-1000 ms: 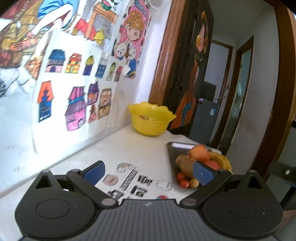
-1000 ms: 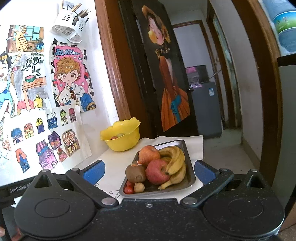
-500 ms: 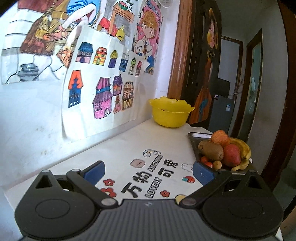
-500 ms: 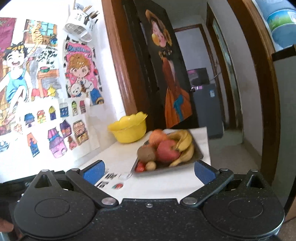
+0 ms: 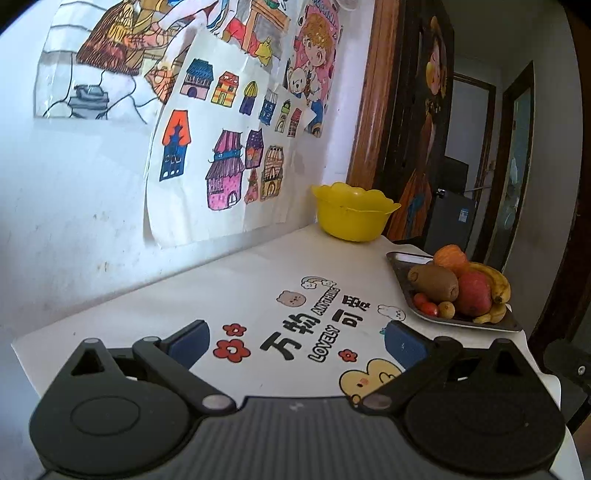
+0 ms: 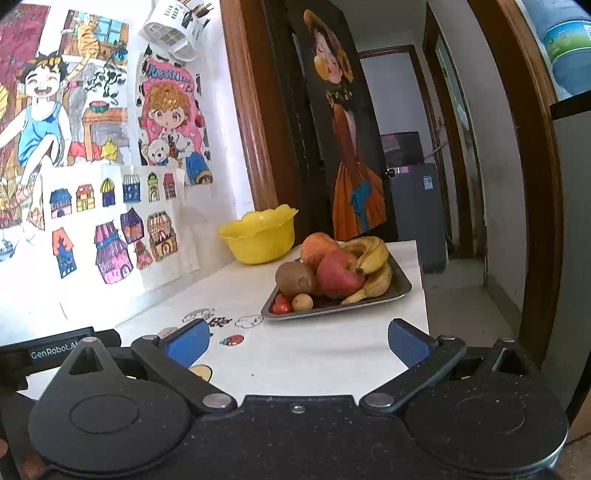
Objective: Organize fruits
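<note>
Fruit on one metal tray [image 6: 400, 286], set on a white printed table cover [image 6: 325, 354] toward the table's right-hand edge as seen from the right wrist view. Contents of the tray: one kiwi [image 6: 294, 278] at the front left; one red apple [image 6: 338, 275] touching it on the right; one orange-red apple [image 6: 318, 248] behind both; bananas [image 6: 373, 266] curving along the right side; small red tomatoes [image 6: 281, 305] and one small tan round fruit [image 6: 302, 302] at the near left corner, just in front of the kiwi.

Yellow bowl [image 6: 258, 236] with a scalloped rim: stands behind the tray, near the wall and the wooden door frame [image 6: 255, 122], apart from the tray. Its inside cannot be seen from either view.

Left gripper [image 5: 295, 341]: blue-padded fingers [image 5: 186, 341] spread wide apart, nothing between them, low over the near part of the cover, above its printed flowers and lettering. In this view the tray [image 5: 400, 286] lies ahead and to the right, the bowl [image 5: 351, 216] farther back.

Right gripper [image 6: 297, 341]: fingers [image 6: 408, 345] likewise spread wide, holding nothing, pointed toward the tray, well short of it.

Wall [image 5: 74, 206] to the left: coloured children's drawings [image 6: 110, 221], including a sheet of small houses. White holder [image 6: 173, 27] with utensils fixed high above them.
</note>
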`<action>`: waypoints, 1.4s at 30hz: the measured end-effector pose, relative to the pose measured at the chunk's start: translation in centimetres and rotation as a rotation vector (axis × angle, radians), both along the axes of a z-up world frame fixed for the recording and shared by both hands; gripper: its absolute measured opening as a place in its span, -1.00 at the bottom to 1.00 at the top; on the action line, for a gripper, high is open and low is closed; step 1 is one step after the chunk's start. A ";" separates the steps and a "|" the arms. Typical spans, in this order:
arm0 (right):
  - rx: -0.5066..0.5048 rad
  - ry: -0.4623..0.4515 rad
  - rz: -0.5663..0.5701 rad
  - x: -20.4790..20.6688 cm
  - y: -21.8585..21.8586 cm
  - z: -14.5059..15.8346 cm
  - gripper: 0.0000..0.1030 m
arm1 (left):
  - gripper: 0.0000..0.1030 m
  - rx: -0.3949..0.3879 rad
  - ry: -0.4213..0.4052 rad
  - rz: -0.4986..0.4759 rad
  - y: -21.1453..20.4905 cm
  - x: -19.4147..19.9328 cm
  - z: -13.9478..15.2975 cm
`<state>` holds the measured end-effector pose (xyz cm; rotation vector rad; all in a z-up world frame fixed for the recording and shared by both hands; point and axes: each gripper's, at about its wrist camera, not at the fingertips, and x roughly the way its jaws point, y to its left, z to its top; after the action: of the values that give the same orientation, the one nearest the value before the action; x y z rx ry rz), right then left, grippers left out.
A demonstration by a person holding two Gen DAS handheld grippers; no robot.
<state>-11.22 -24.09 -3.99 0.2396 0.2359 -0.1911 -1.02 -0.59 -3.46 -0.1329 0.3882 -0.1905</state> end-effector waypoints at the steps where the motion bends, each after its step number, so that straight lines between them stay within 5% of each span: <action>1: -0.006 -0.002 -0.001 0.0 0.1 0.0 0.99 | 0.99 -0.003 0.001 0.000 0.1 0.0 -0.1; 42: -0.031 0.057 -0.034 0.9 -0.2 -1.3 0.99 | 0.99 0.077 -0.043 -0.051 -0.9 -1.3 -0.5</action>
<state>-10.34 -24.34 -5.30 0.2080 0.2851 -0.2356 -2.35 -1.51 -3.91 -0.0432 0.3562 -0.2285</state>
